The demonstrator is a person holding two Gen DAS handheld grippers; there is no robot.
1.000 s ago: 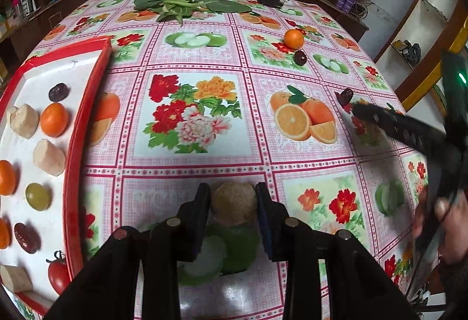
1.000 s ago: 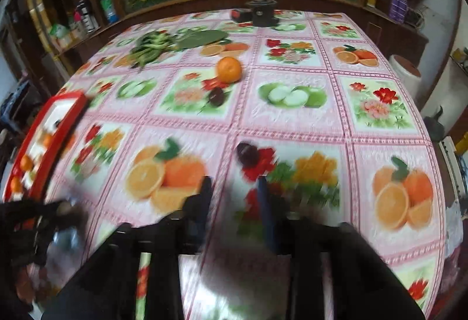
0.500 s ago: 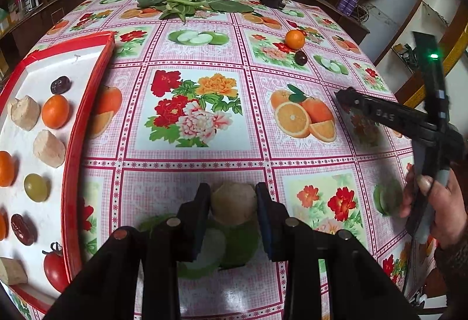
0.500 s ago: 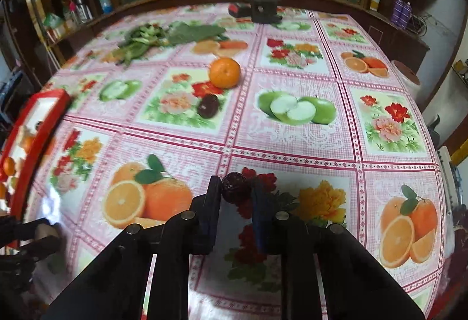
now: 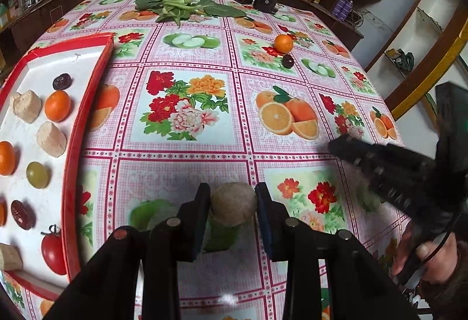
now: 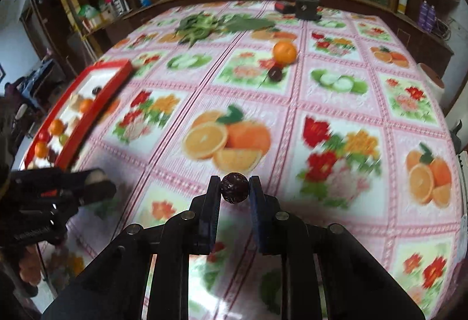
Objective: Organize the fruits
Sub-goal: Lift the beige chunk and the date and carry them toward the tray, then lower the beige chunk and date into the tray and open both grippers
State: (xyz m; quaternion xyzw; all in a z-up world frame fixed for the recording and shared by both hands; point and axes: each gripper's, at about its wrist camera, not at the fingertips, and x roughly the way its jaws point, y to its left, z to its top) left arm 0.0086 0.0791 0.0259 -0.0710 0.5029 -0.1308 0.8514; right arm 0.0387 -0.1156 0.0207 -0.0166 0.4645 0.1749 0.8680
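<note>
Right tongs [image 6: 235, 188] clamping dark wrinkled date [image 6: 235, 187], round, glossy

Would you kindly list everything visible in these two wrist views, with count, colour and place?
tray: one, red rim, white floor, table's left
oranges: at least two, in tray
beige chunks: three or more, in tray
green grape: one, in tray
tomato: one, red, in tray
dark dates: two, in tray
loose orange: one, far right on tablecloth
dark fruit: one, beside loose orange
leafy greens: one bunch, far edge
brown round piece: one, in left hand-held gripper
dark wrinkled fruit: one, in right hand-held gripper
</note>
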